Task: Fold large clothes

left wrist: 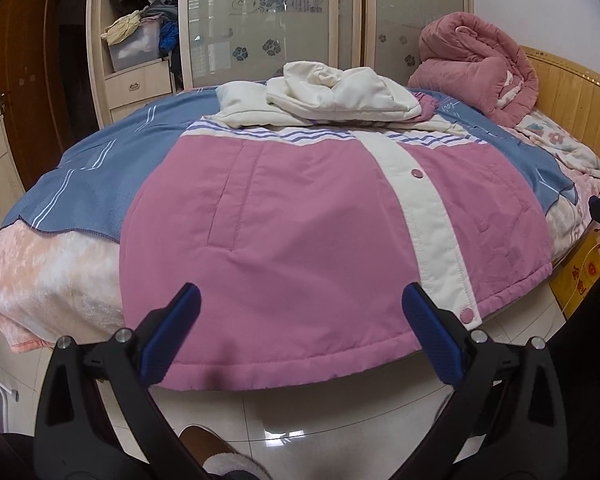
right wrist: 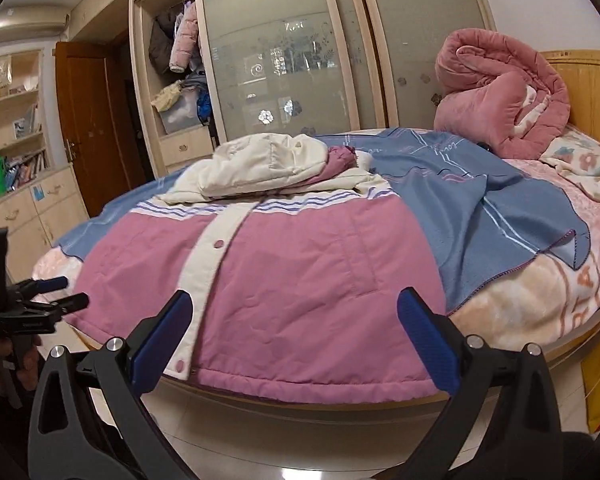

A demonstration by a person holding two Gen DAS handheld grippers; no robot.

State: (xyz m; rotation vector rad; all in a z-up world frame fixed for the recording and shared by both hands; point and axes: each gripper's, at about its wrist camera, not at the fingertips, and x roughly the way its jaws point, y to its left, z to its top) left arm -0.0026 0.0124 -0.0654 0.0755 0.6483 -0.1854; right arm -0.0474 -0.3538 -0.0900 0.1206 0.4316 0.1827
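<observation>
A large pink padded jacket (left wrist: 308, 216) with a cream snap placket (left wrist: 428, 208) and cream hood (left wrist: 340, 96) lies flat on the bed, its hem hanging over the near edge. It also shows in the right wrist view (right wrist: 300, 280). My left gripper (left wrist: 300, 312) is open and empty, just in front of the hem's left half. My right gripper (right wrist: 294, 316) is open and empty, in front of the hem's right half. The left gripper also shows at the left edge of the right wrist view (right wrist: 66, 292).
A blue blanket (right wrist: 480, 192) lies under the jacket on the bed (left wrist: 52, 272). A rolled pink quilt (right wrist: 500, 96) sits by the wooden headboard (right wrist: 588, 92). A wardrobe (left wrist: 268, 24) stands behind. A yellow bag (left wrist: 584, 276) stands on the tiled floor at right.
</observation>
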